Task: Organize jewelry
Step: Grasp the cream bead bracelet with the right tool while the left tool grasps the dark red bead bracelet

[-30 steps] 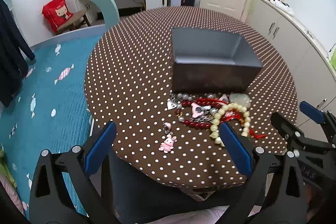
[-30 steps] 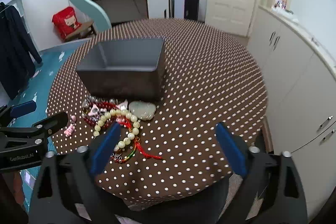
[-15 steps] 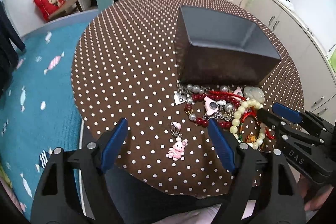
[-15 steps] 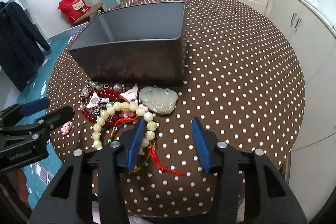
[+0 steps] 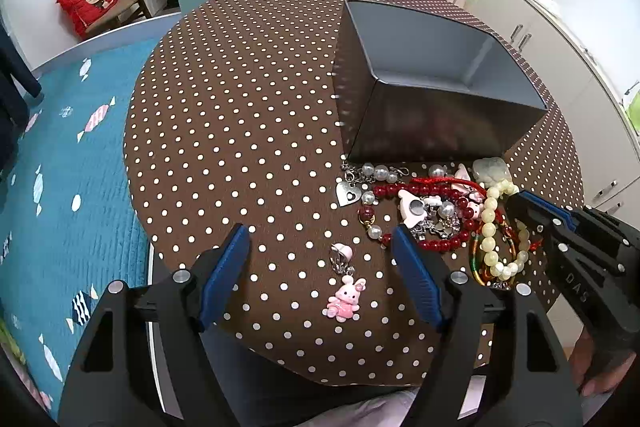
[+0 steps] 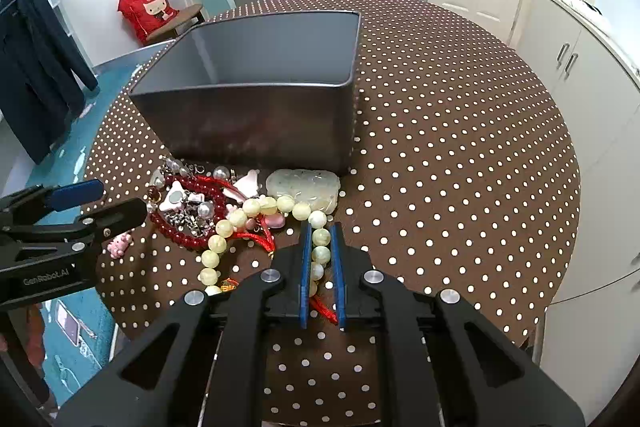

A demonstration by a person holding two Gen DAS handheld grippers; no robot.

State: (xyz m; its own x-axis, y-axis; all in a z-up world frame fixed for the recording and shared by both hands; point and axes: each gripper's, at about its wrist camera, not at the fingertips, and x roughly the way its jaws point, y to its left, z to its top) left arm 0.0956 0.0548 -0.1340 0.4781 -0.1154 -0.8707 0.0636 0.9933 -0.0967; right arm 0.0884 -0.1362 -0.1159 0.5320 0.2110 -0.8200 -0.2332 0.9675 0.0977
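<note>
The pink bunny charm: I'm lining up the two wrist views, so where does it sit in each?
Left wrist: the pink bunny charm lies low and centre, between the left tool's open fingers.
Right wrist: only part of it shows at the left edge, beside the left tool.
Shared landmark: the grey box, behind the jewelry pile.

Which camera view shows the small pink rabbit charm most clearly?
The left wrist view: the pink rabbit charm lies whole on the dotted tablecloth, between the open left claw pads. The right wrist view shows only a pink part behind that claw.
</note>
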